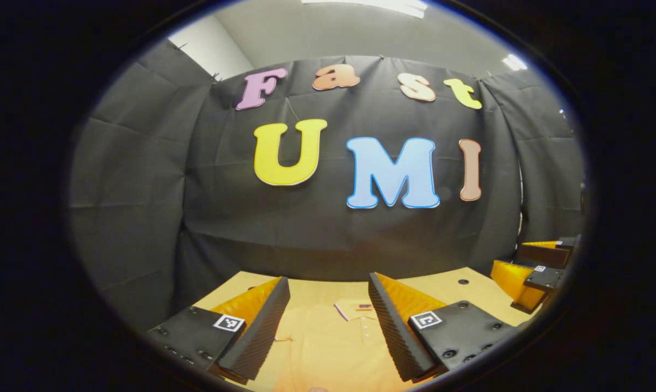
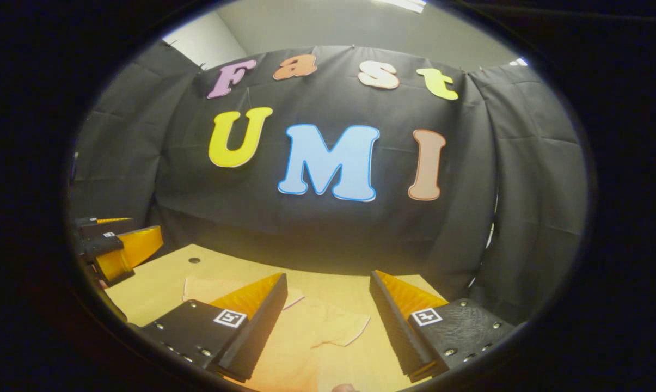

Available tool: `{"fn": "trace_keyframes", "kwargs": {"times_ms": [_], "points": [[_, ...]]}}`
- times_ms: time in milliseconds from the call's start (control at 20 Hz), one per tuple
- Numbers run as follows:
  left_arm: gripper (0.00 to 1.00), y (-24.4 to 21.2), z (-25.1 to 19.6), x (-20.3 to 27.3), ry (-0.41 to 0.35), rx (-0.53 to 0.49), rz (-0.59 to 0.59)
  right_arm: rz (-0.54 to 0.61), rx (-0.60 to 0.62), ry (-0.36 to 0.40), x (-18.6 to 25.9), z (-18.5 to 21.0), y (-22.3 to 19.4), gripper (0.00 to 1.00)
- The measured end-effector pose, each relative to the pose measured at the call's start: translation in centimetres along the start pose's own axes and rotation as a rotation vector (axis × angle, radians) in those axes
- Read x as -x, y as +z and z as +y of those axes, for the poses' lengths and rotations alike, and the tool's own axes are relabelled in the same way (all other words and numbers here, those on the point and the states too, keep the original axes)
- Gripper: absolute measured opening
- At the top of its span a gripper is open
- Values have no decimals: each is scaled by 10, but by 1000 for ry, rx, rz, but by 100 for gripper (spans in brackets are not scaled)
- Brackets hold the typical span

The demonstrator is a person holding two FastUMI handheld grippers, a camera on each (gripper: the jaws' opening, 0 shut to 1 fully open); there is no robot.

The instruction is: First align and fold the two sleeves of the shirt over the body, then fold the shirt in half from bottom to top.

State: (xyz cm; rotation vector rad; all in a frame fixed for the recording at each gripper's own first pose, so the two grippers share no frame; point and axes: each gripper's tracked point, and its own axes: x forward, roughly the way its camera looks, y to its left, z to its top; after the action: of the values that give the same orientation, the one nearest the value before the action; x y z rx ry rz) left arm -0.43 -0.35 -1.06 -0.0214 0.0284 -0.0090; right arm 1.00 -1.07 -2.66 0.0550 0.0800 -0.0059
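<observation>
The shirt [image 1: 328, 337] lies flat on the worktop [image 1: 458, 291], collar toward the booth wall; in the right gripper view one sleeve [image 2: 336, 324] lies spread out from the body. Above the shirt's collar the left claw [image 1: 328, 321] hangs with fingers wide apart, holding nothing. Above the sleeve the right claw [image 2: 325, 321] hangs equally wide, also empty.

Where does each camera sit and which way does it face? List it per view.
Left gripper view: rides the left gripper, jaws apart, facing the booth wall over the pale orange collared shirt on the light wooden table; right gripper at far right.
Right gripper view: rides the right gripper, jaws apart, over a sleeve; left gripper at far left.
Shared: shirt, table, wall.
</observation>
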Motion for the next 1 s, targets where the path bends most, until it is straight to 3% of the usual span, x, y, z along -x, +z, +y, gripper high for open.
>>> {"fn": "trace_keyframes", "kwargs": {"times_ms": [450, 1000], "points": [[95, -5, -3, -5, 28, -36, 27, 148, -12, -30, -59, -34, -59, 95], [94, -21, 2, -18, 102, 8, 66, 367, -12, -29, -132, -57, -144, 95]]}}
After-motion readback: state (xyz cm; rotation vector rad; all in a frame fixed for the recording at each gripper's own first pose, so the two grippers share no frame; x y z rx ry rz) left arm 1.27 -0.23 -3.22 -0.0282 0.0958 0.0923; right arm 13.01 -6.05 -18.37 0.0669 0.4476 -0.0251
